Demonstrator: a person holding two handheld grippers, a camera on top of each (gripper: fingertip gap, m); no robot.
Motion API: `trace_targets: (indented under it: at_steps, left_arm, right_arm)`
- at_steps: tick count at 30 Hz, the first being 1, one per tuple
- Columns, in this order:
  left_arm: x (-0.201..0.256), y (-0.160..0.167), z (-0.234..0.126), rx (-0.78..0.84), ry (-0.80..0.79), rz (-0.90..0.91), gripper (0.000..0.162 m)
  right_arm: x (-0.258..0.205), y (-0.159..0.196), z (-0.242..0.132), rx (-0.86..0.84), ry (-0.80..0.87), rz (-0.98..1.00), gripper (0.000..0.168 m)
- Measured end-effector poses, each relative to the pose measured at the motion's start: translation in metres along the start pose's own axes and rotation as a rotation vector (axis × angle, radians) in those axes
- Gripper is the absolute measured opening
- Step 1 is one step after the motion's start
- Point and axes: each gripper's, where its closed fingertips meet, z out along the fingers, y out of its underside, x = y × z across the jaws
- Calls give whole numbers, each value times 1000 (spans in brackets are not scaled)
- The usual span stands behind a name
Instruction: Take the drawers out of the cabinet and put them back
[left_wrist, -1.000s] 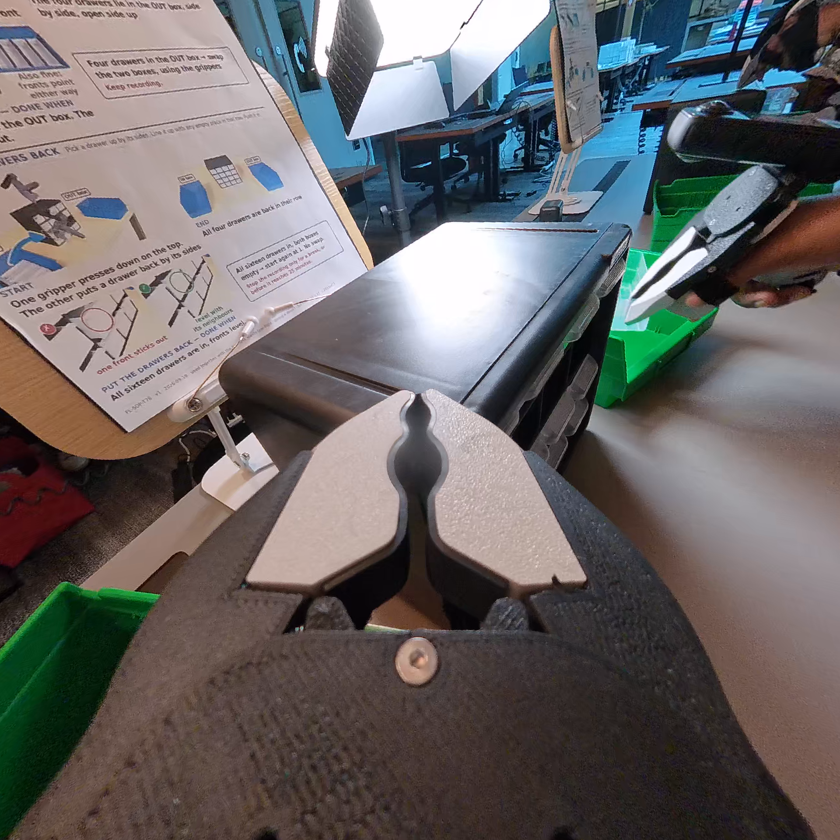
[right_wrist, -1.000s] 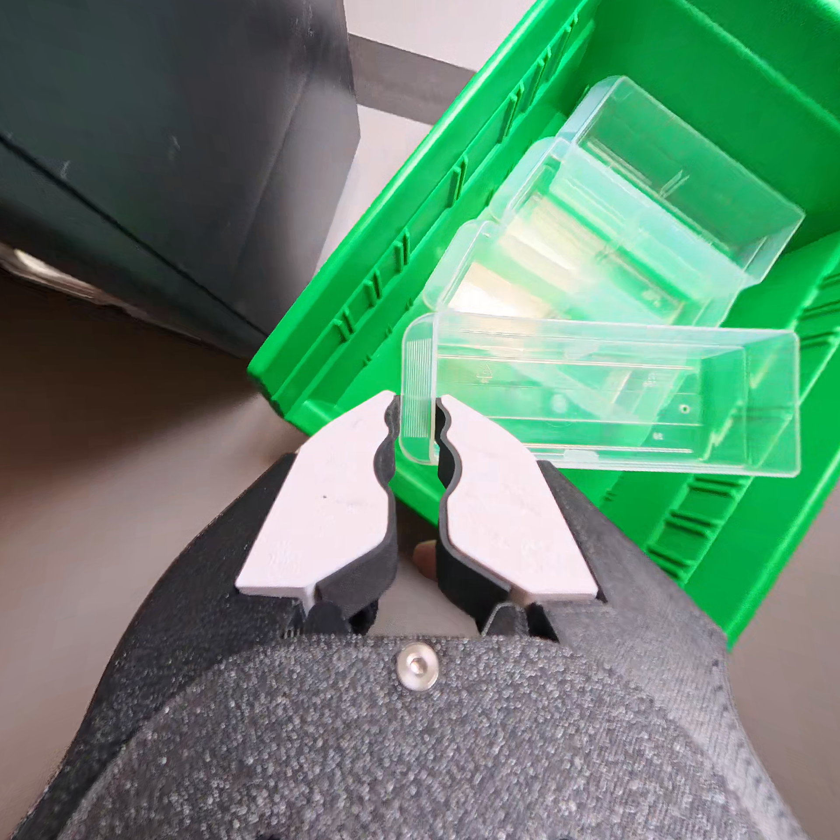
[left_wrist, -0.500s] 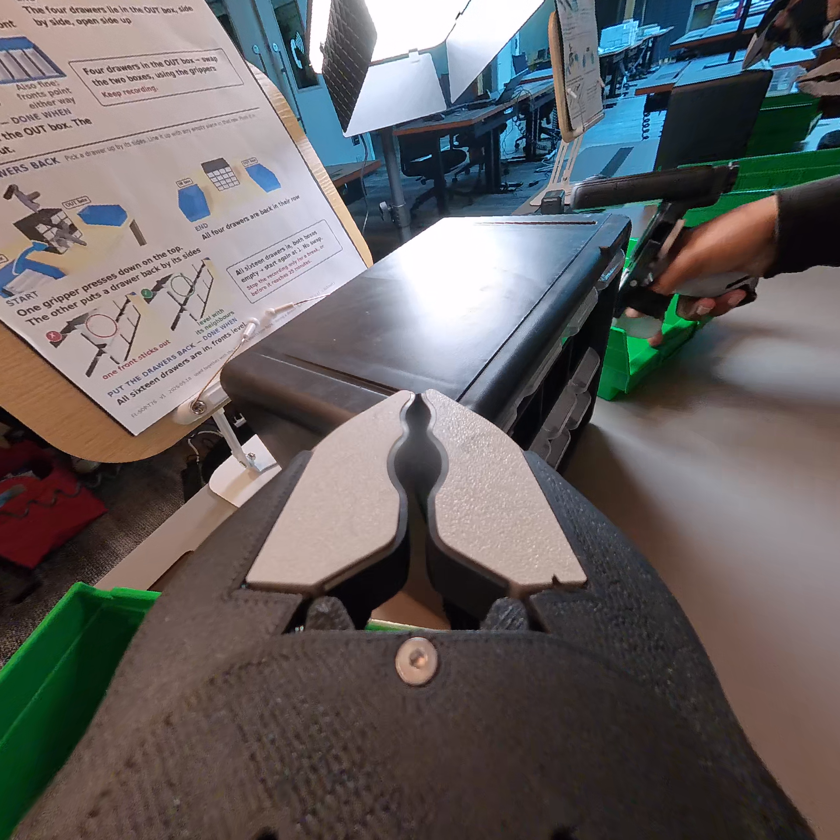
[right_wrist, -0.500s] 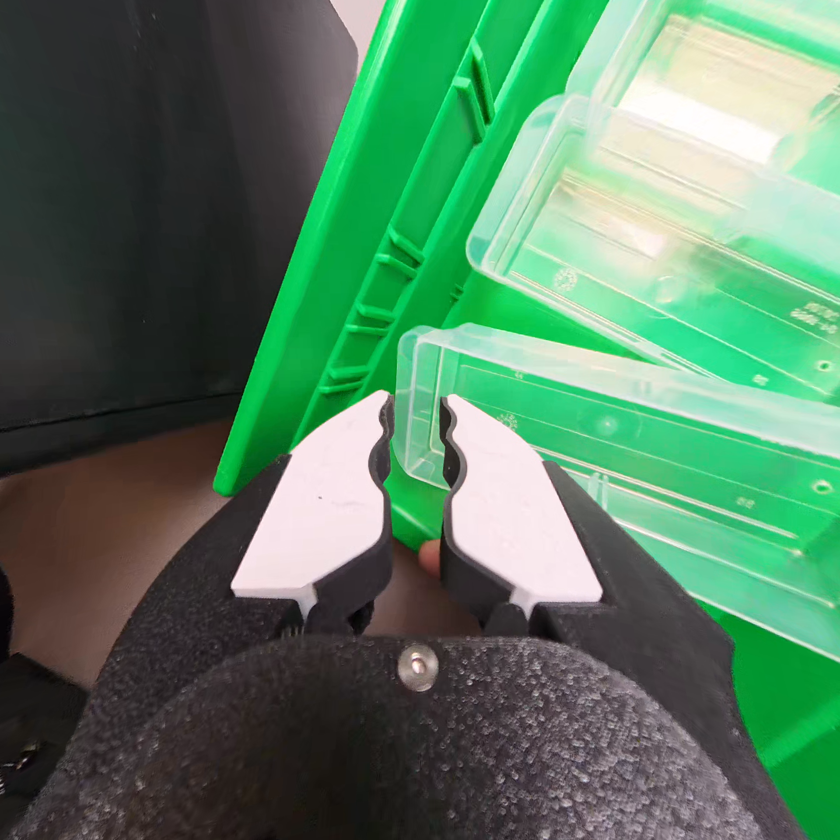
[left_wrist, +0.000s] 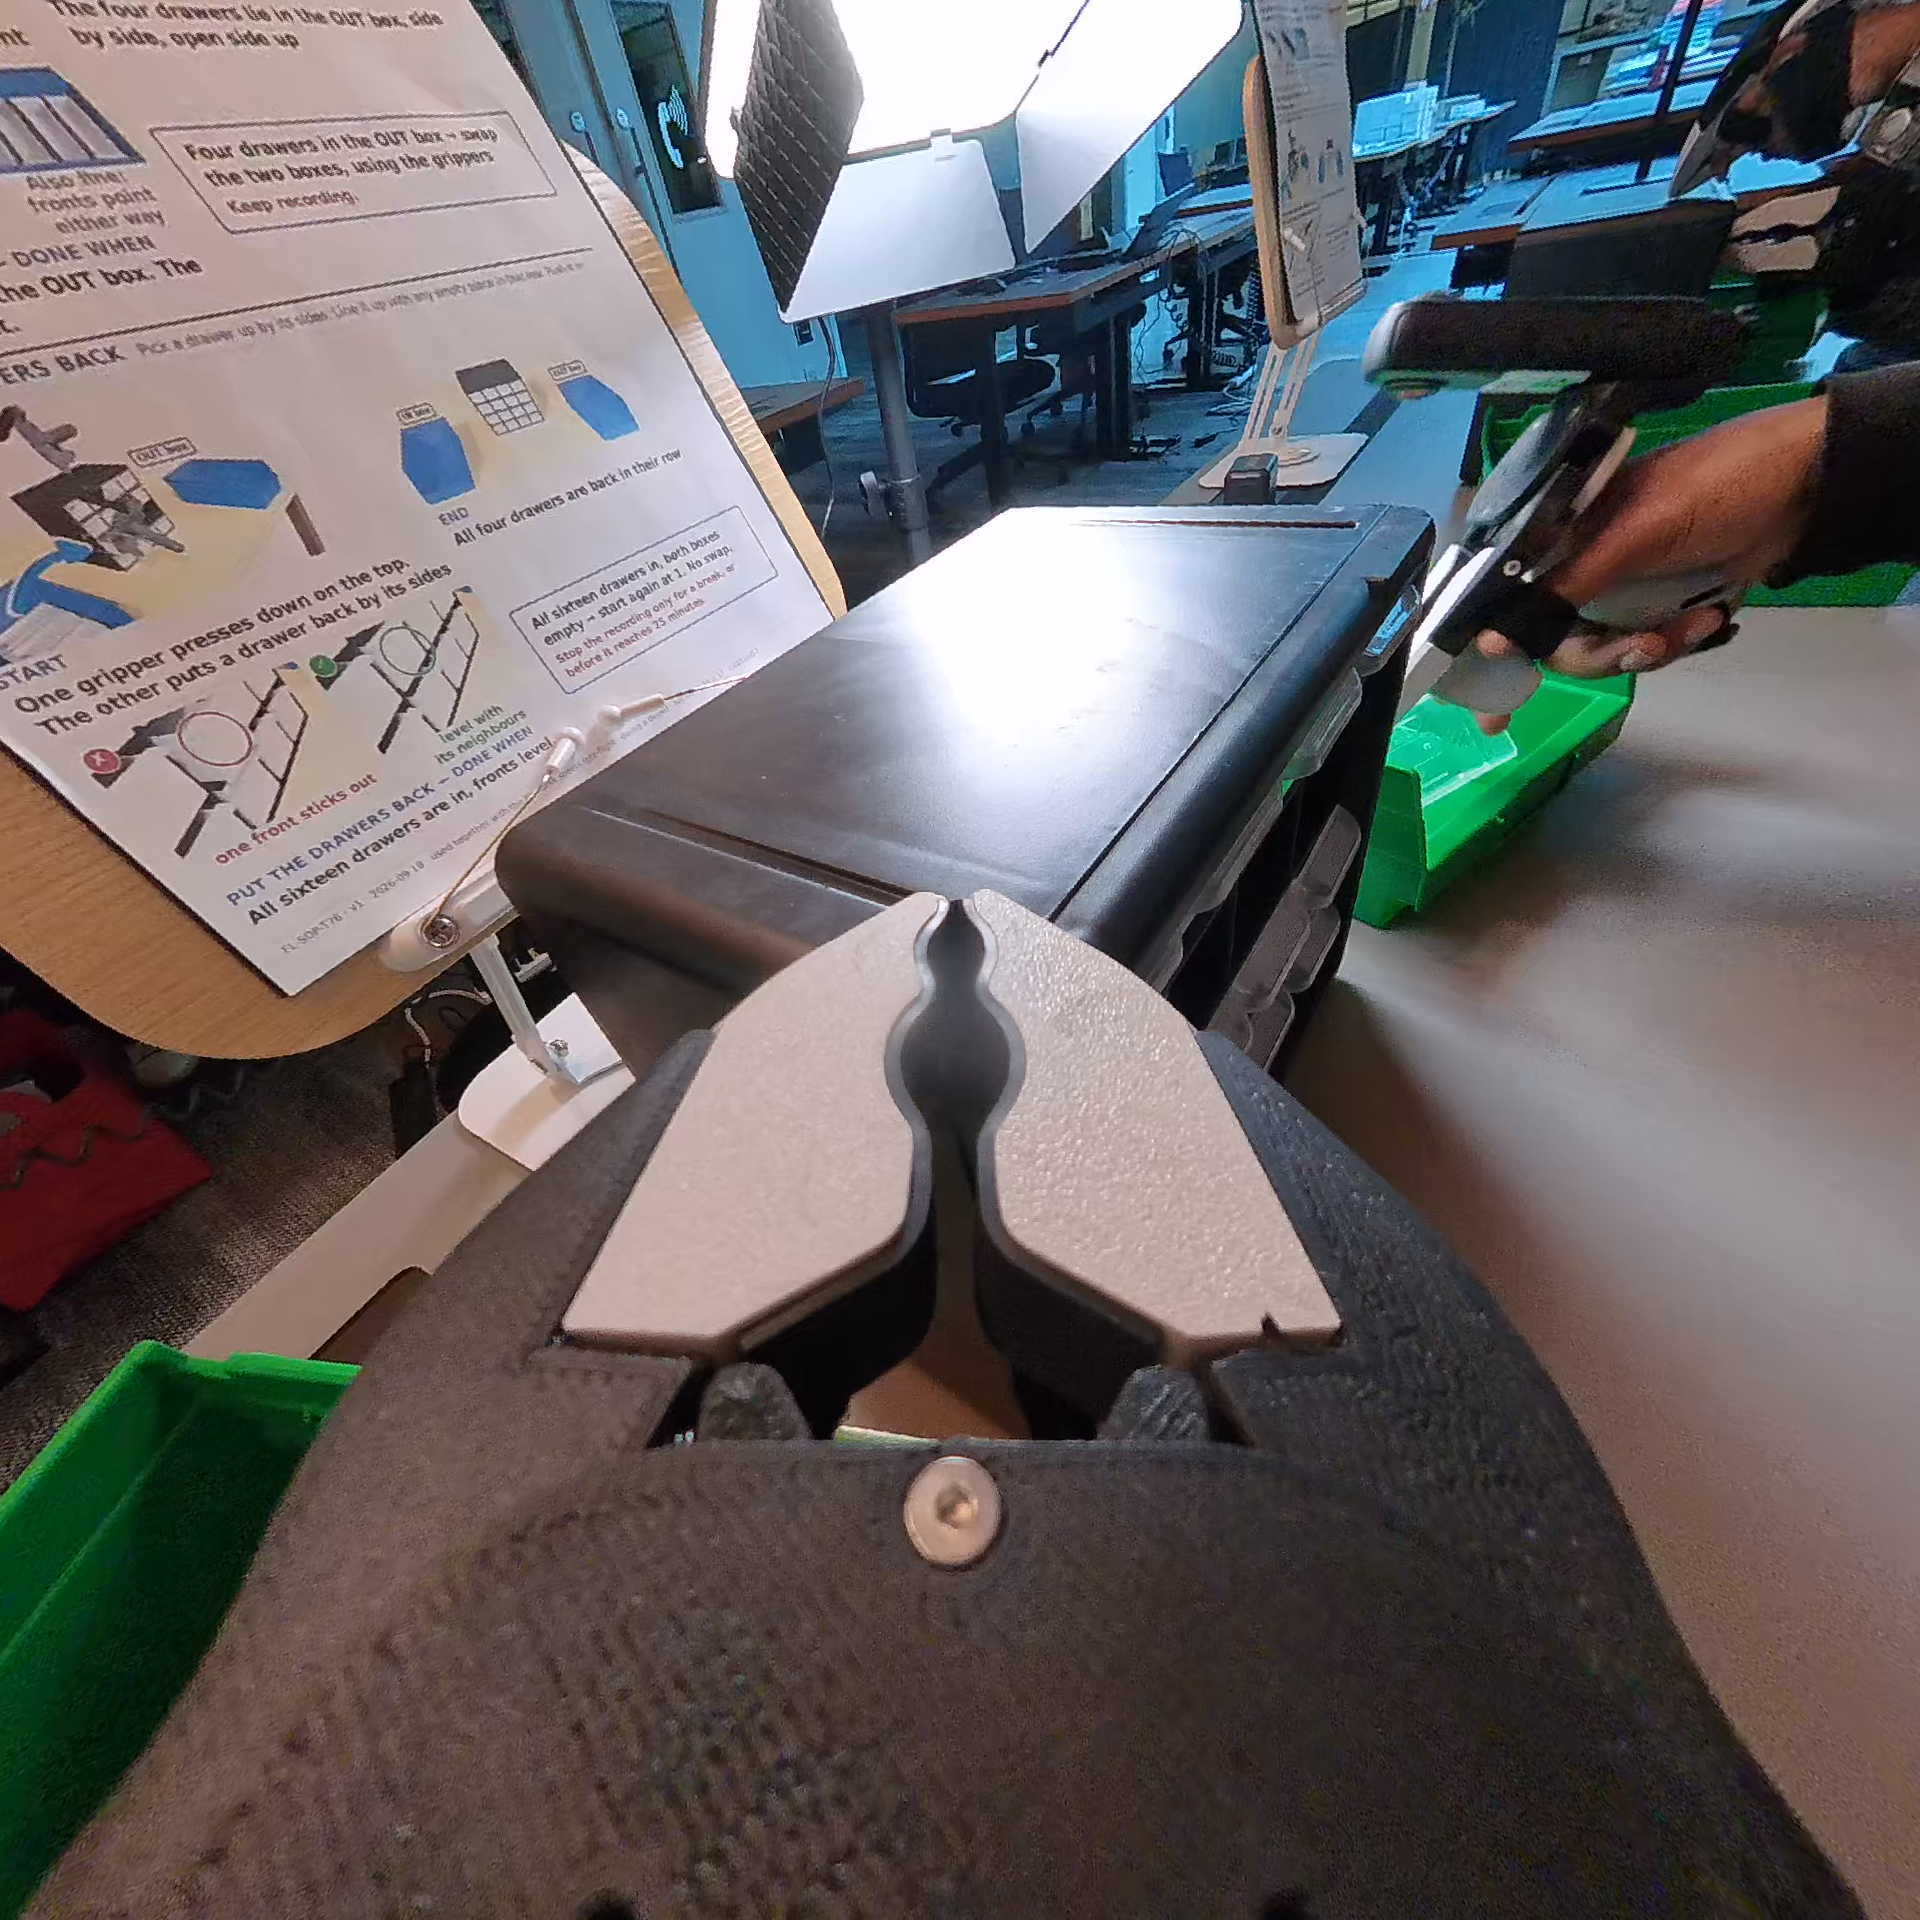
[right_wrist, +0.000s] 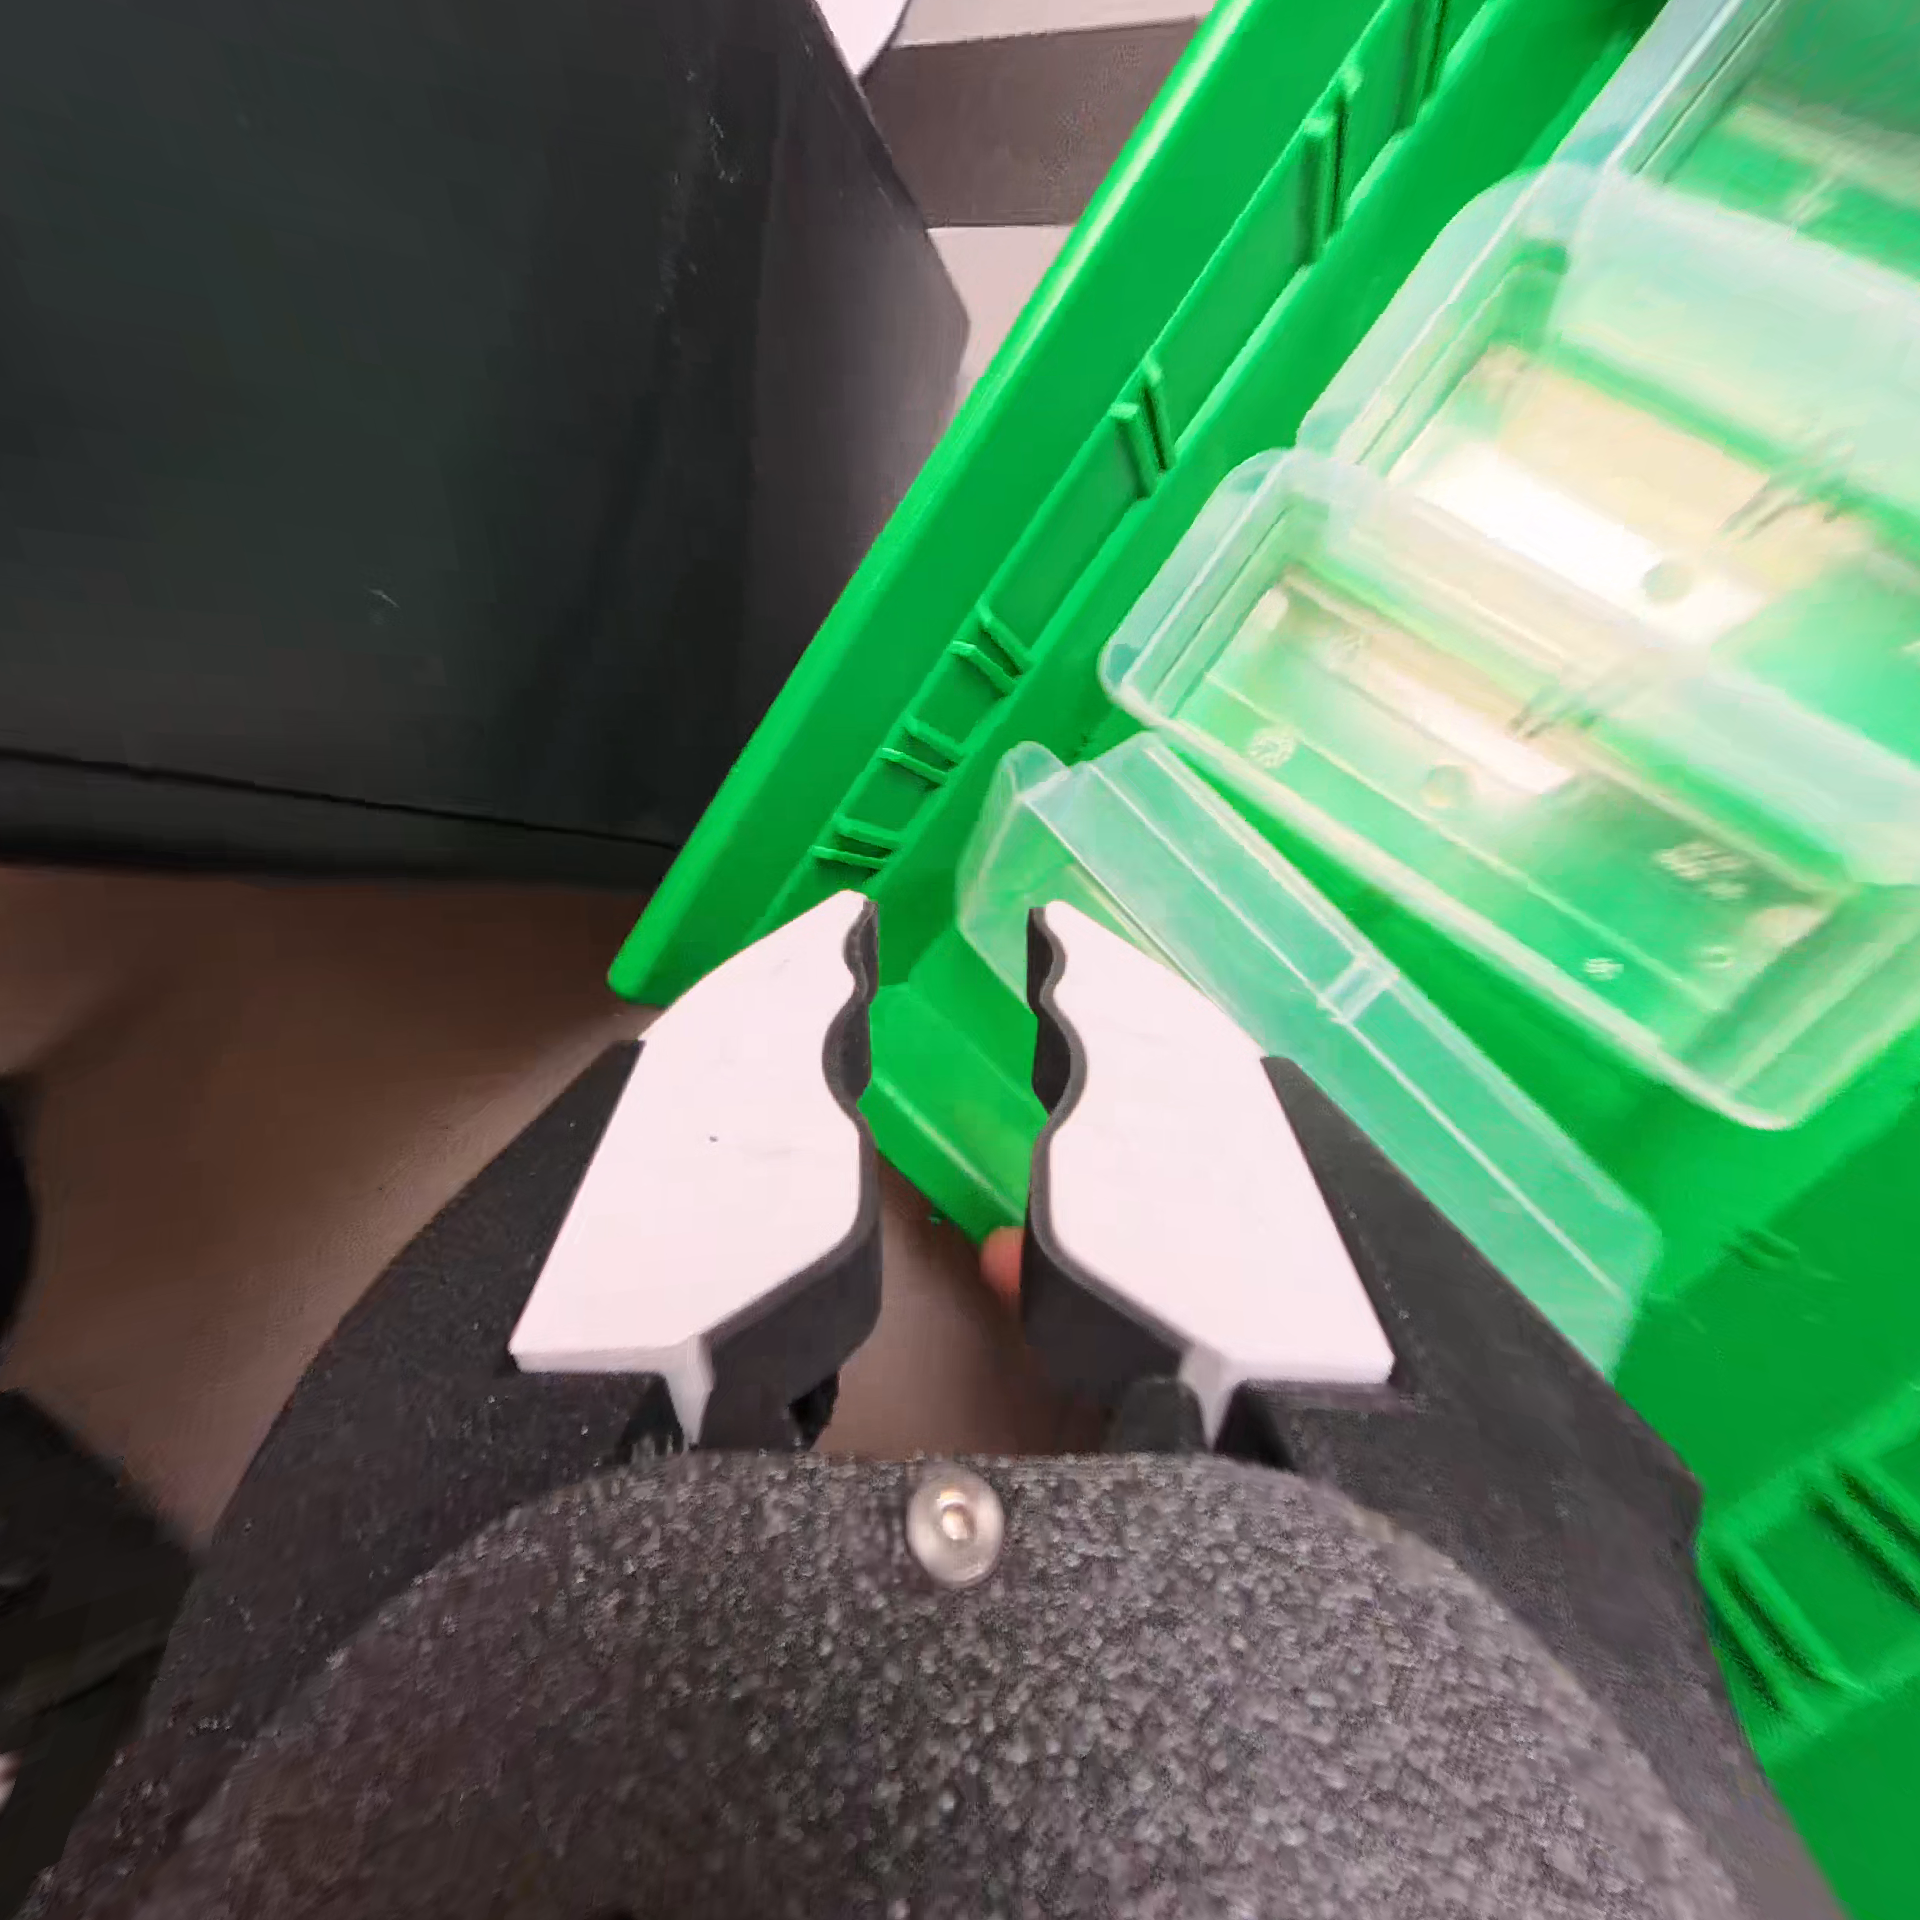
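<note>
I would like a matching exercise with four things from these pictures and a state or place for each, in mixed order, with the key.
Things:
1. left gripper
2. right gripper
3. clear drawers
4. black cabinet

States or places:
a. lying in the green bin
b. fingers shut, holding nothing
c. standing on the table, beside the green bin
d. fingers apart, at the bin's edge

Pairs: 1-b, 2-d, 3-a, 4-c
</note>
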Motion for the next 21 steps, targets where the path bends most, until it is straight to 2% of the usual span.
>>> trace_targets:
  at_steps: [4,6,13,17,21]
  left_arm:
    - [0,0,0,4,3,-6,0]
    - [0,0,0,4,3,-7,0]
    - [0,0,0,5,0,-5,0]
    - [0,0,0,8,7,-10,0]
    - [0,0,0,9,10,-12,0]
  right_arm:
    - [34,5,-19,-63,278,-357,23]
    - [41,18,-20,-145,320,-488,17]
    - [53,43,3,-270,333,-608,18]
    - [61,47,11,-313,369,-624,8]
    - [65,43,10,-306,381,-611,12]
